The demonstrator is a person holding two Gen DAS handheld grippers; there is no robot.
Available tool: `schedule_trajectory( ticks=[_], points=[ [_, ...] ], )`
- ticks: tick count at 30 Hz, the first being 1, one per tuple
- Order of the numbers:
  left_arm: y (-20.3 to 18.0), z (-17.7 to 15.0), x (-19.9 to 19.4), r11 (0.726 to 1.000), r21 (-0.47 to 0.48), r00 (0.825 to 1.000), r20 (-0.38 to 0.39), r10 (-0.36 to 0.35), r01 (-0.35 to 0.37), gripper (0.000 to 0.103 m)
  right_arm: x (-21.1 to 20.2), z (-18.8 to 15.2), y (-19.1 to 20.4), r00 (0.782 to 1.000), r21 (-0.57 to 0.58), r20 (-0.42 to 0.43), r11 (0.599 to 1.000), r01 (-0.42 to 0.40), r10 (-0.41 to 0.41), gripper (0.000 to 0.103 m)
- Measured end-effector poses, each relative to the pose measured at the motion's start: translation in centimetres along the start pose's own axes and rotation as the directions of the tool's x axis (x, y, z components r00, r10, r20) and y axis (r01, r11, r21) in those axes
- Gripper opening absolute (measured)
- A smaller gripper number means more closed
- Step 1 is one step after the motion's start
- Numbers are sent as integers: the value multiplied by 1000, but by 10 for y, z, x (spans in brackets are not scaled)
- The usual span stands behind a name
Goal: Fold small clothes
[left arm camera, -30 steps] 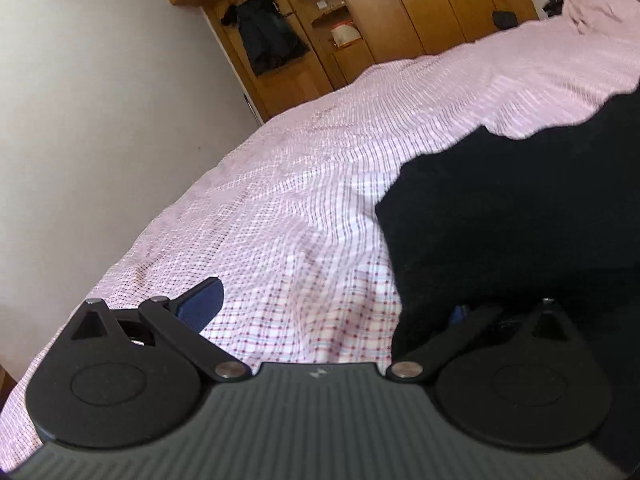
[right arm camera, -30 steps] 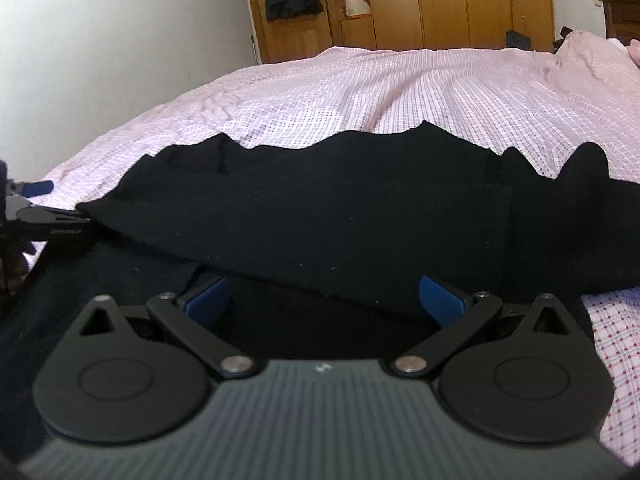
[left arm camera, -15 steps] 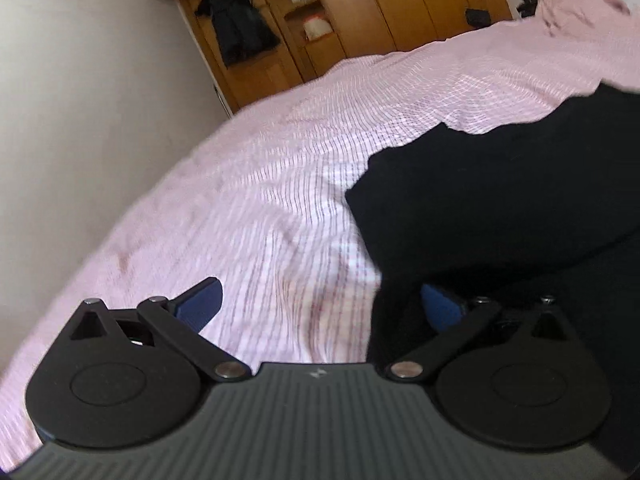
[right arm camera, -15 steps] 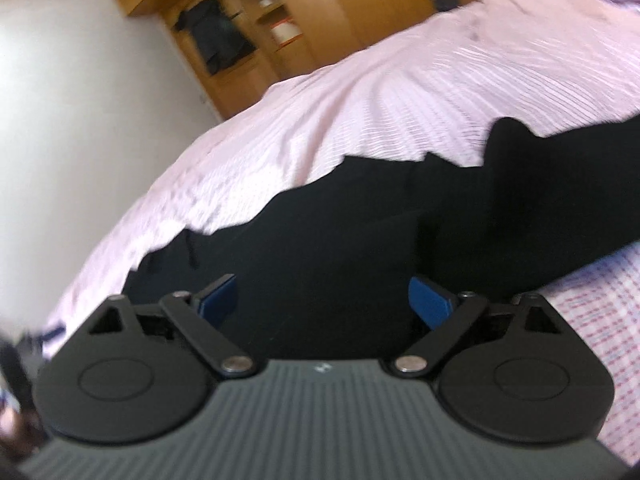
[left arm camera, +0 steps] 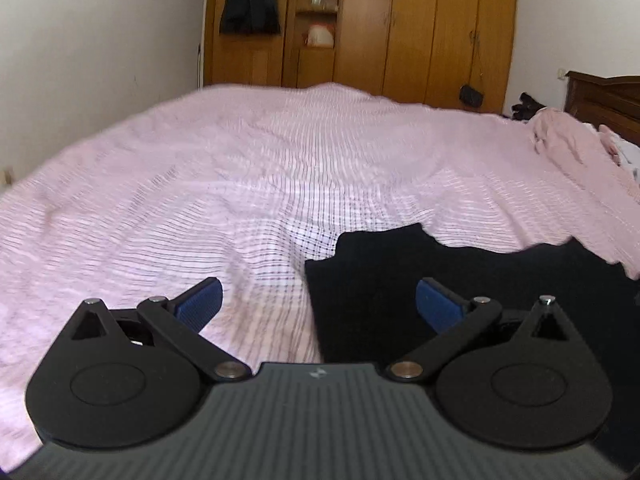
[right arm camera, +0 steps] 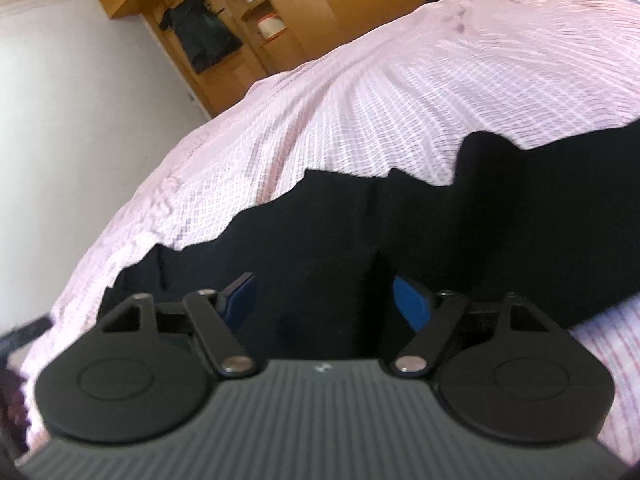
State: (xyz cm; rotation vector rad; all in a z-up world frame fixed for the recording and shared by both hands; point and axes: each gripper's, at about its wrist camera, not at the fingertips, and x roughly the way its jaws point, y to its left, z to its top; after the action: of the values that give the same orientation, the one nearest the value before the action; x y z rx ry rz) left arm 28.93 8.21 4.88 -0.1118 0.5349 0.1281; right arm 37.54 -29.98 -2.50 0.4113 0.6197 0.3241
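Black garment [right arm camera: 400,240] spread flat on the pink checked bed [right arm camera: 360,100], filling the lower middle and right of the right wrist view; in the left wrist view its left edge and a stepped corner [left arm camera: 400,280] at lower centre and right.

Right hand-held gripper [right arm camera: 324,300]: jaws closing, blue pads apart, black cloth beneath and between them, no pinch visible yet. Left hand-held gripper [left arm camera: 316,300]: jaws wide open, left pad over bare sheet, right pad over the garment's edge, nothing held.

Step in hand, by judgement: taking hold of the near part of the garment for a fold.
- Best to bring the right pads down low enough to catch cloth, not to skim over it.
- Best to catch only the layer meant to turn; a seam or overlap runs upward from between the right pads, so two layers may come up together.
- Best to move the left pads rightward, onto the edge at lower centre, before closing; as placed, half the opening spans sheet alone.
- Worth keeping the sheet out of the pinch, since it wrinkles just beside the garment.

Hard to make out:
- Kind of garment unclear; black on black hides seams, sleeves and layer count.
- Near edge hidden under both gripper bodies.
- Right end cut off by the frame in both views.
- Whether the right pads touch the cloth cannot be told.
- Motion blur across the sheet.
- Dark shape at the lower left edge of the right wrist view unidentifiable.
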Motion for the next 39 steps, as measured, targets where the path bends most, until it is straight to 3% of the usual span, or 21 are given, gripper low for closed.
schedule_trajectory(
  ticks=[4, 5, 6, 7, 8, 9, 13, 18, 20, 21, 22, 24, 26, 28, 29, 30, 31, 32, 33, 34, 39],
  points=[
    [13, 8, 68, 995, -97, 997, -77, -15, 7, 103, 20, 4, 3, 1000, -71, -9, 997, -19, 19, 70],
    [20, 9, 81, 986, -163, 993, -104, -52, 34, 103, 23, 5, 3, 999, -71, -14, 997, -35, 34, 61],
    [26, 8, 88, 975, -214, 991, -104, -80, 57, 88, 26, 5, 3, 999, -70, -21, 996, -51, 50, 48],
    [31, 7, 93, 966, -247, 991, -96, -95, 69, 39, 28, 4, 3, 998, -76, -26, 995, -62, 60, 41],
    [33, 8, 95, 964, -256, 989, -109, -102, 71, 21, 30, 4, 3, 997, -85, -30, 994, -69, 67, 26],
    [35, 8, 94, 960, -270, 989, -110, -99, 66, 15, 30, 3, 3, 996, -87, -31, 993, -81, 79, 21],
    [51, 10, 75, 924, -370, 995, -1, -101, 94, 3, 21, 5, 6, 996, -109, 12, 990, -91, 93, 19],
    [65, 16, 61, 930, -366, 999, 22, -39, 44, 3, 11, 7, 15, 993, -173, 61, 981, -90, 102, 18],
    [71, 15, 68, 903, -408, 989, -5, -150, 135, 4, 13, 6, 18, 994, -206, 51, 975, -80, 92, 18],
    [72, 15, 76, 884, -431, 975, -40, -218, 180, 10, 15, 4, 20, 995, -219, 44, 973, -77, 89, 19],
    [71, 14, 85, 873, -443, 960, -85, -266, 202, 23, 17, 3, 20, 996, -228, 36, 971, -76, 86, 19],
    [67, 12, 96, 878, -438, 954, -127, -271, 191, 44, 20, 2, 20, 996, -231, 22, 969, -82, 90, 19],
    [68, 10, 103, 856, -476, 954, -104, -282, 201, 50, 23, 2, 18, 996, -224, 12, 971, -88, 93, 19],
    [69, 10, 113, 816, -532, 944, -85, -318, 227, 68, 25, 1, 17, 996, -214, 4, 973, -91, 94, 19],
    [67, 14, 119, 807, -538, 936, -84, -341, 246, 73, 27, 0, 15, 996, -209, 1, 974, -91, 93, 20],
    [64, 19, 124, 816, -522, 933, -97, -346, 248, 75, 28, -1, 14, 996, -205, -3, 974, -92, 93, 20],
    [58, 24, 125, 843, -486, 938, -122, -326, 229, 68, 28, -2, 14, 996, -203, -6, 975, -92, 93, 20],
    [52, 26, 123, 870, -448, 944, -140, -298, 208, 51, 29, -2, 13, 996, -200, -8, 975, -93, 93, 20],
    [46, 27, 122, 897, -404, 950, -167, -265, 179, 11, 30, -3, 13, 996, -198, -10, 976, -94, 94, 20],
    [44, 27, 121, 903, -397, 952, -178, -248, 161, 12, 30, -3, 13, 995, -197, -10, 976, -96, 95, 20],
    [55, 21, 92, 878, -451, 972, -88, -219, 157, 9, 29, -4, 14, 995, -202, -9, 975, -96, 96, 20]
  ],
)
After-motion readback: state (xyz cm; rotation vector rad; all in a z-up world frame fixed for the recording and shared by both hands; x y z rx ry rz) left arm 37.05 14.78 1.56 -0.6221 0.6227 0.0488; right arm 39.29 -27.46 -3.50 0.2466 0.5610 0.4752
